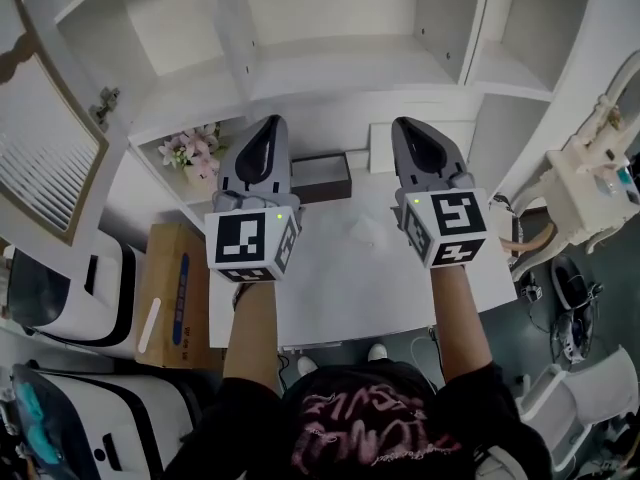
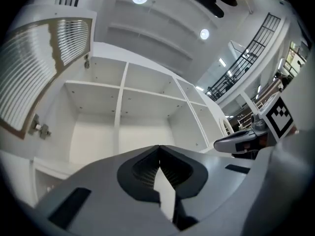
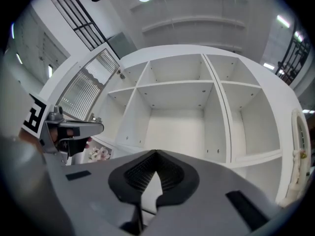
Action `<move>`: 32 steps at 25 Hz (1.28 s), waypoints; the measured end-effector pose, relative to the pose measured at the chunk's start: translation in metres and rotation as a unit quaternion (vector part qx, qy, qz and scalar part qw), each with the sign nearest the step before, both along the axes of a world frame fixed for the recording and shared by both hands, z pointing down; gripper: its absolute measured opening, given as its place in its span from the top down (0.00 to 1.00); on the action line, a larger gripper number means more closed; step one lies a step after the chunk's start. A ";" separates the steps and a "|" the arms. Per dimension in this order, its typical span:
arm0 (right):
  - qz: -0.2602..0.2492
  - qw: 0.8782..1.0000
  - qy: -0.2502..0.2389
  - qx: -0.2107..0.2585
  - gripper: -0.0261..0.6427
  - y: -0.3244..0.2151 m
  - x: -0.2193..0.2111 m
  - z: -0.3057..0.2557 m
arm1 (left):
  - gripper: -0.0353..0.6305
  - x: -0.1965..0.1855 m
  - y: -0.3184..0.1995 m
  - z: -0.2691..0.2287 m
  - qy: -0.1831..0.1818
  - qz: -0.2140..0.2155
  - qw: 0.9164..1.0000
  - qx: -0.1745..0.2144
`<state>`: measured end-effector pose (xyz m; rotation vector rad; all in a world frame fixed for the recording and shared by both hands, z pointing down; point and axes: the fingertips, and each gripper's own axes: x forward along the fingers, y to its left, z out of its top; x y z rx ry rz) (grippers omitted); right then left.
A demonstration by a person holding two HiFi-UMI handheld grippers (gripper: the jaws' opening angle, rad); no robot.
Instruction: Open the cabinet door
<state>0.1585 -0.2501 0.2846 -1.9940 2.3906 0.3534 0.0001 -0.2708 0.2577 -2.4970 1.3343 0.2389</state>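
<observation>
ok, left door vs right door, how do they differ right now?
Left door shows its slatted face with tan trim; right door shows only a white edge with hinges. Left door is swung out left of the shelves; right door out to their right. Both stand open.

Cabinet: I read white board, smooth, satin sheen. Cabinet door: white slatted panel, tan wood-look edge. Hinge: bare metal, dull shine. Left gripper, right gripper: matt grey plastic shells. Pads: black, ribbed, rubbery-looking to me. Marker cube: matt black-white print. Table: white, smooth, matt. Box: brown cardboard, blue print. Shirt: dark cloth, pink print.
</observation>
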 end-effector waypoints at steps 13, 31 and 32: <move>-0.032 0.997 -0.036 -0.065 0.94 -0.008 -0.030 0.076 | 0.92 -0.032 0.001 0.114 -0.015 -0.046 0.993 -0.107; -0.052 0.995 -0.033 -0.079 0.94 -0.021 -0.052 0.098 | 0.92 -0.054 -0.010 0.116 -0.022 -0.074 0.992 -0.101; -0.054 0.995 -0.033 -0.080 0.94 -0.021 -0.053 0.099 | 0.92 -0.053 -0.010 0.116 -0.024 -0.074 0.992 -0.100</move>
